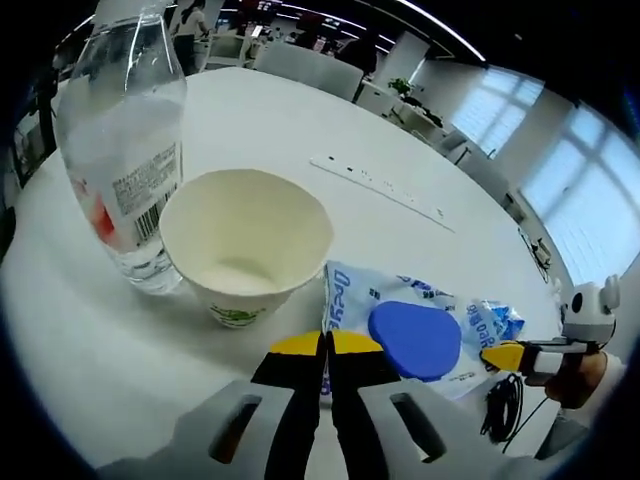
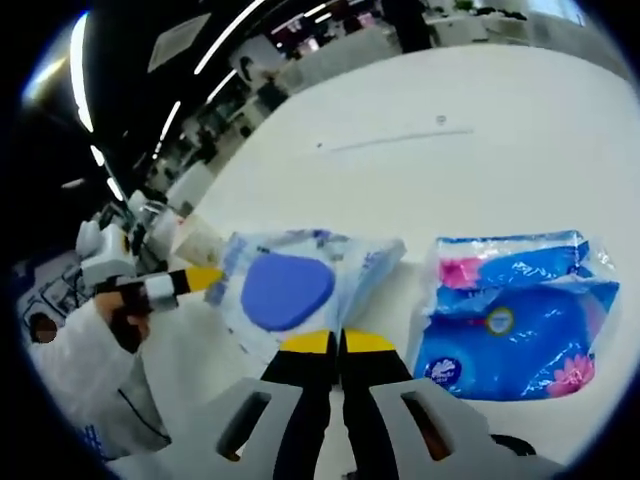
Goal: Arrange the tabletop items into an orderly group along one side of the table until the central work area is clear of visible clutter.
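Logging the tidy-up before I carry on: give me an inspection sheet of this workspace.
Surface: white round table.
Job's things: wipes pack with blue lid; paper cup, upright, looks empty; water bottle standing beside the cup; blue tissue pack lying beside the wipes pack.
Clutter: long white strip lying farther across the table.
Grippers: left gripper and right gripper, both shut on opposite ends of the wipes pack.
Cables: black cable near the table edge.
Surroundings: office desks, windows, ceiling lights.
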`<state>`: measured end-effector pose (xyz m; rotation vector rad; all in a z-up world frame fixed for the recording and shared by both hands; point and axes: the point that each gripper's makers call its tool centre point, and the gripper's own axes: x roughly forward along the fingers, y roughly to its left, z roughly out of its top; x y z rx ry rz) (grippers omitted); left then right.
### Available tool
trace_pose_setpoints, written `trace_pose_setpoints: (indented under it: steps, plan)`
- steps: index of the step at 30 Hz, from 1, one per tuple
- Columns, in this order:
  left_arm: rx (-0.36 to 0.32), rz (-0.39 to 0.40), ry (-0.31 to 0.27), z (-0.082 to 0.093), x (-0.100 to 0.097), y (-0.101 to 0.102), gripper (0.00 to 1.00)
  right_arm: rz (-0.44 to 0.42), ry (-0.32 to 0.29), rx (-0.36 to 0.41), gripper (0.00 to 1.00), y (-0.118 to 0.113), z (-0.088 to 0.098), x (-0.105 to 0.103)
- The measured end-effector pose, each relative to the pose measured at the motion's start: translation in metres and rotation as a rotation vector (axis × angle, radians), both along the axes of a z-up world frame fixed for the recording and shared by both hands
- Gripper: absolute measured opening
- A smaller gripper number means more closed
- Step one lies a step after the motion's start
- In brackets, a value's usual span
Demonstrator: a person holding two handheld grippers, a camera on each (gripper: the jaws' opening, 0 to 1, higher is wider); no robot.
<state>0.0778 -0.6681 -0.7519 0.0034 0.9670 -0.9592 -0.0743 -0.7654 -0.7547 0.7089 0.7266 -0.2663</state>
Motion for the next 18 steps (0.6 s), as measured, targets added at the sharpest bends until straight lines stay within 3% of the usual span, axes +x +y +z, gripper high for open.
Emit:
trace_pose_setpoints:
  steps: [8, 18]
  plan:
    - [0.003, 0.007, 0.006, -0.0034, 0.0008, 0.0007, 0.0, 0.002, 0.006, -0.008, 0.01, 0.0007, 0.0002, -0.0013]
    - [0.017, -0.005, -0.022, -0.0011, -0.0001, 0.0047, 0.01, 0.016, 0.006, -0.046, 0.09, 0.0003, 0.0074, -0.0043]
